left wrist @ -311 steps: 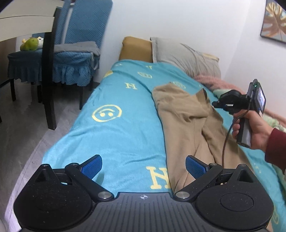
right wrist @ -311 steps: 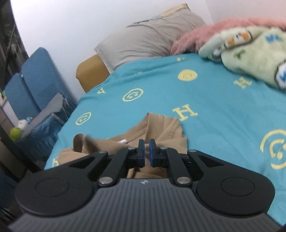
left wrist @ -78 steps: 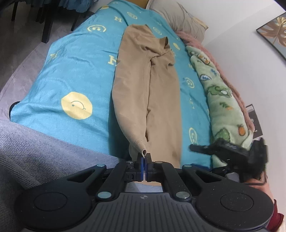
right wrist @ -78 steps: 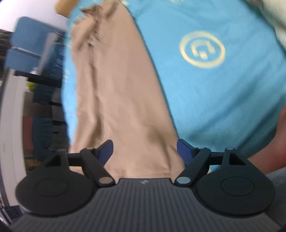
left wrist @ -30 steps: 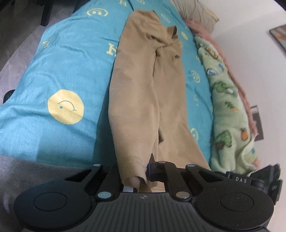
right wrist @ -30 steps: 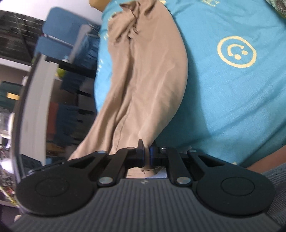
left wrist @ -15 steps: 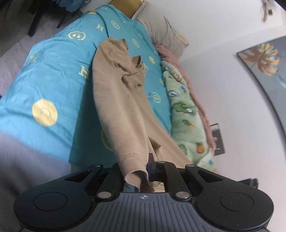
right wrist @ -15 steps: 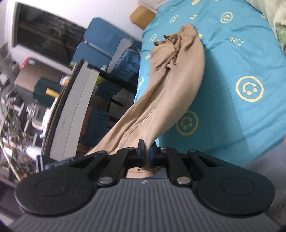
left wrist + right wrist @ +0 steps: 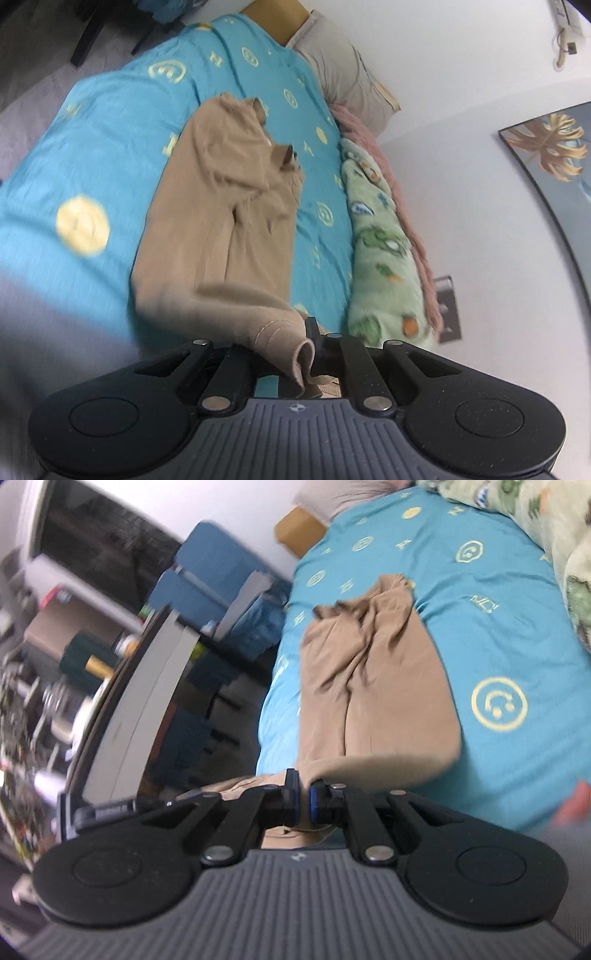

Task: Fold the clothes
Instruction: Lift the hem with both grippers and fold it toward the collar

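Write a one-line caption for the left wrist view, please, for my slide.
Left gripper shut on the hem of a tan garment lying lengthwise on a turquoise bedspread.

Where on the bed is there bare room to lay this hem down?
Bare blue sheet lies wide between the tan garment and the floor-side edge; a narrower strip runs between garment and green blanket. Crowded: the pillows at the head, the blanket along the wall. Both grippers, left and right, grip the hem.

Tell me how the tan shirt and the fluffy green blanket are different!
The plain tan shirt is lifted at its near end, while the fluffy green cartoon-print blanket lies untouched. The shirt sits mid-bed; the blanket lies bunched along the wall side. Both rest on the turquoise bedsheet.
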A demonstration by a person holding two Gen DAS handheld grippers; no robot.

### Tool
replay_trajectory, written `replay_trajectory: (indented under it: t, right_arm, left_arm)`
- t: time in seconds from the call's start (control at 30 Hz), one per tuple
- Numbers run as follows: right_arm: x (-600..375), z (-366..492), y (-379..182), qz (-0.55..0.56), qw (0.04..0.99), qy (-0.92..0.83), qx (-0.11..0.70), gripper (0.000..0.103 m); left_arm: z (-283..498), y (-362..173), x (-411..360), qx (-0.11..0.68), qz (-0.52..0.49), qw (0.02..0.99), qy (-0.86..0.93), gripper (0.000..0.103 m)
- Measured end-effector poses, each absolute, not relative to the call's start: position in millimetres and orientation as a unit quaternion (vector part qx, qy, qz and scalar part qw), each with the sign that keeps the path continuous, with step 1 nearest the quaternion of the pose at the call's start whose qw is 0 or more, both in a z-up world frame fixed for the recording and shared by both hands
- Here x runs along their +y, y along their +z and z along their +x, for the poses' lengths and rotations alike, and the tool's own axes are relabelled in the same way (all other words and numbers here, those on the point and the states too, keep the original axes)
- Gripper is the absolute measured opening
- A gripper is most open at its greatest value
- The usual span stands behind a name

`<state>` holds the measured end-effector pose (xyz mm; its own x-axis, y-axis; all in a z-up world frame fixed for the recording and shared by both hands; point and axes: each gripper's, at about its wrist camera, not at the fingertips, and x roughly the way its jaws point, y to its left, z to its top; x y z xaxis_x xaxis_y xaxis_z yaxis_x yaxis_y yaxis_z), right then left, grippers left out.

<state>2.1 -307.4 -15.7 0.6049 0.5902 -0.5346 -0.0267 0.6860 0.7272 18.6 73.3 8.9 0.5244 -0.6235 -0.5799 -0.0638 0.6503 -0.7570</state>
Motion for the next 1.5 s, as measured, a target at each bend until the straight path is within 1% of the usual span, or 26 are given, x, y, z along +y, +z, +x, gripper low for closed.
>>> replay_trajectory:
  t: [0.1, 0.3, 0.4, 0.5, 0.57, 0.6, 0.7, 0.77, 0.87, 0.97, 1.03, 1.1, 1.13, 1.17, 1.2, 1.23, 1.27, 1.3, 1.33, 1.4, 1.5]
  right_arm:
    - [-310.4, 43.1, -23.3, 0.367, 0.826, 0.164, 0.395, 0.009]
    - [-290.2, 125.9, -29.8, 0.307, 0.86, 0.121, 0.389, 0.009]
    - [-280.9, 163.3, -42.1, 0.284, 0.871, 0.108, 0.385, 0.009]
    - [-272.8, 194.7, -64.9, 0.251, 0.882, 0.097, 0.386, 0.009]
    - [-265.9, 212.4, -82.1, 0.217, 0.887, 0.089, 0.397, 0.009]
    - [-261.7, 218.5, -90.8, 0.197, 0.891, 0.085, 0.399, 0.009]
    - [-246.3, 233.9, -118.1, 0.116, 0.904, 0.061, 0.407, 0.009]
    - [-238.7, 241.5, -137.1, 0.074, 0.905, 0.053, 0.415, 0.01]
    - [-234.6, 249.5, -157.7, 0.058, 0.898, 0.047, 0.433, 0.011]
    - [-232.8, 251.0, -158.0, 0.059, 0.899, 0.042, 0.433, 0.011]
    - [-231.7, 250.7, -154.3, 0.059, 0.897, 0.038, 0.436, 0.012]
    - [-232.1, 245.5, -148.0, 0.062, 0.899, 0.035, 0.433, 0.013]
    - [-231.6, 242.1, -143.8, 0.061, 0.9, 0.035, 0.43, 0.014]
    - [-231.0, 235.8, -137.7, 0.058, 0.904, 0.034, 0.421, 0.02]
    - [-230.5, 229.5, -131.6, 0.054, 0.908, 0.032, 0.413, 0.037]
    - [-229.9, 223.2, -125.5, 0.05, 0.912, 0.031, 0.405, 0.048]
    - [-229.5, 216.8, -119.1, 0.048, 0.916, 0.03, 0.396, 0.068]
    - [-230.1, 209.8, -111.4, 0.053, 0.92, 0.032, 0.386, 0.08]
    - [-231.4, 203.1, -103.6, 0.061, 0.922, 0.034, 0.38, 0.084]
    - [-234.1, 189.5, -87.9, 0.076, 0.926, 0.038, 0.368, 0.085]
    - [-235.6, 163.2, -65.6, 0.084, 0.935, 0.045, 0.343, 0.085]
  left_arm:
    - [62.4, 10.4, 63.7, 0.444, -0.353, 0.807, -0.164, 0.009]
    - [150.3, 8.0, 41.4, 0.426, -0.286, 0.848, -0.134, 0.009]
    - [185.9, -1.2, 32.7, 0.415, -0.251, 0.865, -0.126, 0.01]
    - [210.0, -21.6, 31.2, 0.395, -0.234, 0.878, -0.133, 0.013]
    - [225.1, -43.8, 29.5, 0.404, -0.221, 0.879, -0.126, 0.013]
    - [232.2, -55.5, 27.2, 0.409, -0.211, 0.88, -0.118, 0.015]
    - [251.7, -86.1, 16.2, 0.418, -0.152, 0.89, -0.096, 0.019]
    - [263.8, -105.6, 9.9, 0.425, -0.118, 0.893, -0.083, 0.019]
    - [272.2, -126.8, 9.5, 0.441, -0.116, 0.886, -0.085, 0.019]
    - [269.4, -130.1, 6.1, 0.433, -0.09, 0.892, -0.091, 0.021]
    - [263.8, -125.2, 5.1, 0.427, -0.084, 0.896, -0.092, 0.025]
    - [255.5, -116.1, 2.9, 0.417, -0.078, 0.901, -0.094, 0.037]
    - [250.0, -110.3, 1.5, 0.41, -0.073, 0.904, -0.095, 0.039]
    - [243.2, -104.3, -0.1, 0.402, -0.065, 0.908, -0.096, 0.045]
    - [236.3, -98.2, -1.8, 0.395, -0.056, 0.912, -0.097, 0.05]
    - [229.5, -92.1, -3.4, 0.387, -0.048, 0.915, -0.098, 0.052]
    - [222.1, -85.9, -5.1, 0.38, -0.041, 0.919, -0.099, 0.056]
    - [213.5, -79.3, -6.5, 0.372, -0.036, 0.922, -0.099, 0.062]
    - [205.1, -72.8, -7.0, 0.363, -0.034, 0.926, -0.096, 0.065]
    - [188.5, -59.5, -7.7, 0.345, -0.031, 0.933, -0.094, 0.081]
    - [164.1, -39.8, -9.0, 0.32, -0.027, 0.942, -0.095, 0.082]
